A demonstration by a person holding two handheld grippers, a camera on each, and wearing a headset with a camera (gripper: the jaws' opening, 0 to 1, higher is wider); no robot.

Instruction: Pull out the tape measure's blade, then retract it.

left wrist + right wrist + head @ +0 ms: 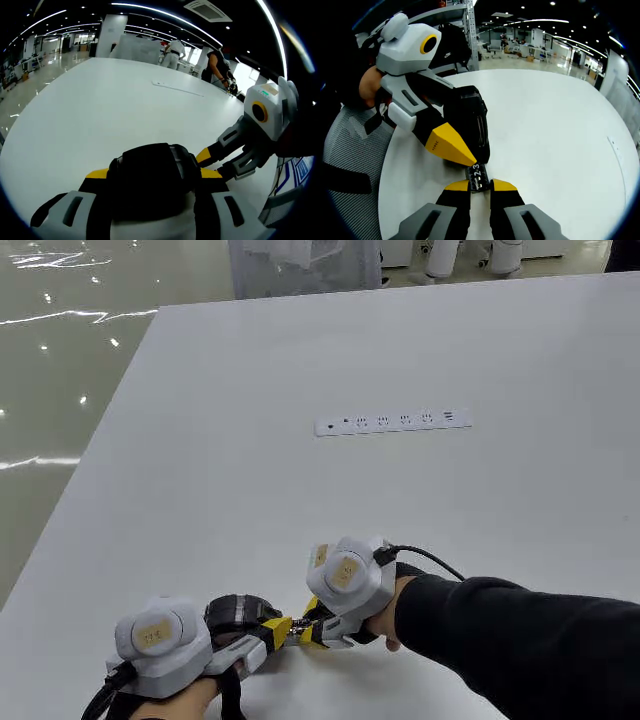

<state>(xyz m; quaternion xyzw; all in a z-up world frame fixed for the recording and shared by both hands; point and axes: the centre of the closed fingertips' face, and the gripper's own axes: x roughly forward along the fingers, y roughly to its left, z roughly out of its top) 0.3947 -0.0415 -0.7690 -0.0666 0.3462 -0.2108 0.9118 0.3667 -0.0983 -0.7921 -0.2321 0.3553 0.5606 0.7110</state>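
Black case (472,117) clamped in left tongs (154,175); right tongs (480,186) pinch the blade (479,175), barely drawn from the case, above white desk (550,130).

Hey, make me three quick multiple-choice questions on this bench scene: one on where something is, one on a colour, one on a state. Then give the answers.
1. Where does the power strip lie on the table?
A. Farther out than the left gripper and right gripper
B. Under a gripper
C. On the floor

2. What colour is the tape measure's case?
A. Red
B. White
C. Black

3. How is the blade?
A. Stretched across the table
B. A short stretch out, pinched by the right gripper
C. Lying loose, away from both grippers

Answers:
1 A: the head view shows it farther up the table than both grippers.
2 C: the case in the left gripper is black.
3 B: the right gripper view shows its jaws closed on the blade, close to the case.
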